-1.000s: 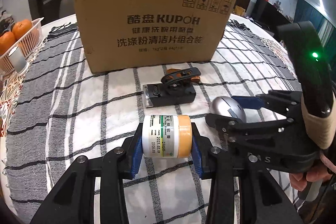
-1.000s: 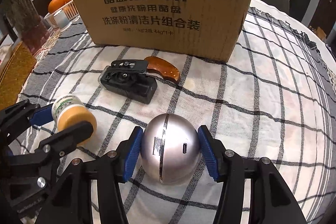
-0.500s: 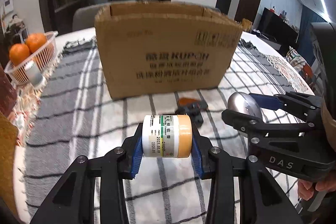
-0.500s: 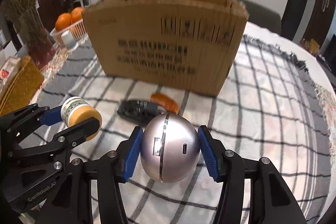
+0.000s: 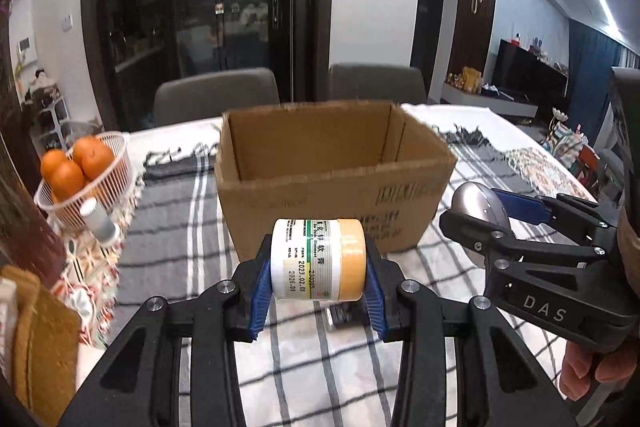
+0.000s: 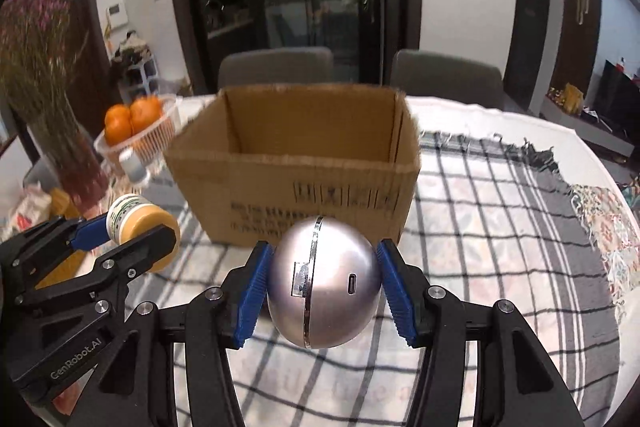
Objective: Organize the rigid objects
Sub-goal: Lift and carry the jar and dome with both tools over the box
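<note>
**A:** Cardboard box (image 5: 336, 183) sits mid-frame in the left wrist view; left gripper (image 5: 318, 287) is clamped on the ointment jar (image 5: 318, 259) by its ends, low centre. Smooth ends could slip.

**B:** Right wrist view: right gripper (image 6: 323, 287) squeezes the silver ball (image 6: 323, 283), centre-bottom. Round metal might pop out short of the box (image 6: 292, 171).

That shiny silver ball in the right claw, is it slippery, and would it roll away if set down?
Probably slippery: the ball looks like smooth polished metal, and the right claw touches it only at two narrow pads on its curved sides. It would likely roll, being nearly round, though the cloth might slow it. It looks rigid, with a seam and a small port, so probably not floppy.
</note>
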{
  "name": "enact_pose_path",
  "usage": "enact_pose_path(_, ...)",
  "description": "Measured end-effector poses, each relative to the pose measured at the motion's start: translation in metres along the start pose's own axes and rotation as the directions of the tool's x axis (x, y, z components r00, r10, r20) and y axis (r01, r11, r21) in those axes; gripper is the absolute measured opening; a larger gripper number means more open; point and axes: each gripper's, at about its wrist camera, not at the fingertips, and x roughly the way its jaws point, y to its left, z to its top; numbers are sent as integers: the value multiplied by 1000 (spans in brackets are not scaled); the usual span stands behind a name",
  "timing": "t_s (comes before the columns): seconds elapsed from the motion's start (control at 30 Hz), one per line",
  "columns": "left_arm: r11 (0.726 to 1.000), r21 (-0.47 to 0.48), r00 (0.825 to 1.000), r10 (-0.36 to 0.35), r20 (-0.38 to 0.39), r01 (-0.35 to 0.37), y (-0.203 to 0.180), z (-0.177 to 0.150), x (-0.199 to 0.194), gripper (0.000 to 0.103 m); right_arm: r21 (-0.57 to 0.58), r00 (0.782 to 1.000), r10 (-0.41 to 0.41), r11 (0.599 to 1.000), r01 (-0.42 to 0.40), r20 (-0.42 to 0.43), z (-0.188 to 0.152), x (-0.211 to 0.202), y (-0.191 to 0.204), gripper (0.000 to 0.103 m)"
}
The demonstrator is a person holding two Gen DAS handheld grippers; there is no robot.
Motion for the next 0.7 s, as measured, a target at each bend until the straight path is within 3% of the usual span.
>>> enact_pose_path(0.33, 1000, -12, 999, -11, 52, 11, 6, 39, -8, 40, 56, 994, 7, 998, -14, 110, 40, -26, -4, 55)
enact_pose_path(0.7, 1000, 20, 997, 13, 75, -15, 10, 74, 3, 40, 72, 993, 17, 997, -25, 117, 70, -20, -6, 55)
